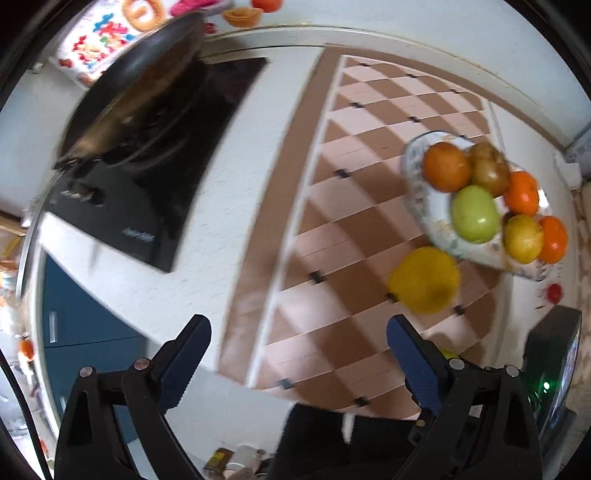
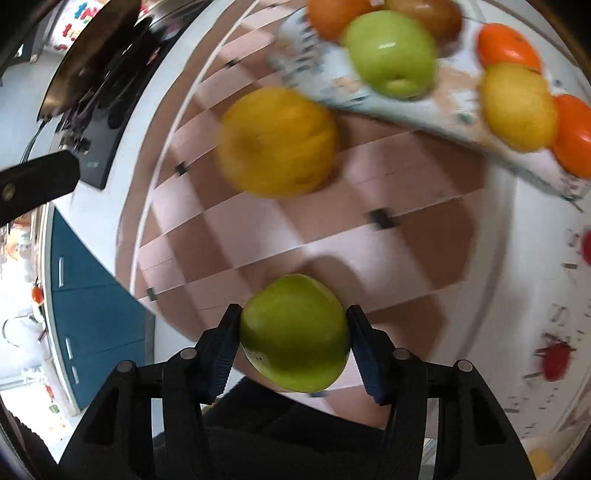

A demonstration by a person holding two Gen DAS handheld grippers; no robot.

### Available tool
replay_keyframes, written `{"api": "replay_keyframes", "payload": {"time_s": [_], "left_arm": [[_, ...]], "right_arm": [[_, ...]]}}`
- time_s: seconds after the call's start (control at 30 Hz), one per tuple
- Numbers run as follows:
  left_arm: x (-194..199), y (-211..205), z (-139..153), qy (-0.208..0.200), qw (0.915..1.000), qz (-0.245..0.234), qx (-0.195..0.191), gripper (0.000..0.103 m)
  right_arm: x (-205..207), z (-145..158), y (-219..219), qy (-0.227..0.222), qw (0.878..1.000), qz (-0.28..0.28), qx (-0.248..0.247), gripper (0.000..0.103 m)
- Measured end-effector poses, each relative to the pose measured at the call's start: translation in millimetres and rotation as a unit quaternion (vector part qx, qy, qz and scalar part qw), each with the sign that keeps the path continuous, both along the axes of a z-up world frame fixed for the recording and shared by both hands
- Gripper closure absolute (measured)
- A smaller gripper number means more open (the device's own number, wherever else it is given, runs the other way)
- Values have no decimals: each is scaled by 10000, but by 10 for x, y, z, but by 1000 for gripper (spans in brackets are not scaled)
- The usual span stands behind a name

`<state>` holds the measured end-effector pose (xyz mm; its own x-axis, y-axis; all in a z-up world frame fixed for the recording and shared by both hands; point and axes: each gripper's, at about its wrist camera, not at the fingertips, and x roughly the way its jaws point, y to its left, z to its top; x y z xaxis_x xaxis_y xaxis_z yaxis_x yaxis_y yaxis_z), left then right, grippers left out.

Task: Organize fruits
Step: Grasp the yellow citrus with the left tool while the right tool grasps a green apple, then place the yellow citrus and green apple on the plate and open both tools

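- Green apple (image 2: 295, 332) sits right between the two pads of the right gripper (image 2: 293, 347). The pads touch its two sides, so the gripper is clamped on it.
- It is low over the checked mat (image 2: 406, 258), near the mat's front edge.
- Farther out on the mat lies a big yellow fruit (image 2: 277, 142), all by itself. It is apart from the held apple, with bare mat between them.
- Past the yellow fruit is the plate (image 2: 369, 96), and the fruit lies just beside its rim.
- On the plate are a second green apple (image 2: 391, 51), a lemon (image 2: 519, 107), some orange fruits (image 2: 508, 42) and a brown fruit (image 2: 432, 14). They are packed close together.
- Left gripper (image 1: 299, 332) hangs over the white counter (image 1: 229, 229) and the mat's near corner. Its pads are wide apart, with nothing between them.
- From the left view, the yellow fruit (image 1: 424, 280) is just ahead of the right-hand pad, not touching it.
- Off to the left of the mat is a black stove top (image 1: 177, 177) with a dark pan (image 1: 140, 92) on it. A strip of bare counter runs between the stove and the mat.
- A small red thing (image 2: 554, 362) lies on the counter to the right of the mat; it is too blurry to tell what it is.
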<state>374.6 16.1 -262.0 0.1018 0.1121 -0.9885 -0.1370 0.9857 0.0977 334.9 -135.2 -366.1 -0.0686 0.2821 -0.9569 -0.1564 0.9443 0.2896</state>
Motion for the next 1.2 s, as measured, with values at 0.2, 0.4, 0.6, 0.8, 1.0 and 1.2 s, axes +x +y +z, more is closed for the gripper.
{"api": "replay_keyframes", "payload": {"time_s": [0.2, 0.4, 0.6, 0.8, 1.0, 1.2], "left_arm": [[325, -206, -345, 415, 9922, 238, -1153, 6], [554, -499, -772, 859, 9829, 123, -1625, 7], [575, -638, -877, 747, 9865, -101, -1455, 39], [342, -723, -820, 800, 9856, -234, -1472, 39], [142, -853, -856, 905, 9839, -298, -1509, 39], [44, -921, -855, 913, 9837, -299, -1522, 39]], "right_arm": [[229, 88, -725, -115, 9972, -709, -217, 43], [337, 8, -1143, 26, 9937, -1086, -273, 43], [377, -50, -1252, 99, 9923, -1211, -226, 43], [354, -57, -1295, 147, 9924, -1216, -120, 43], [369, -96, -1398, 315, 9894, -1408, 146, 43], [360, -105, -1464, 337, 9897, -1379, 181, 42]]}}
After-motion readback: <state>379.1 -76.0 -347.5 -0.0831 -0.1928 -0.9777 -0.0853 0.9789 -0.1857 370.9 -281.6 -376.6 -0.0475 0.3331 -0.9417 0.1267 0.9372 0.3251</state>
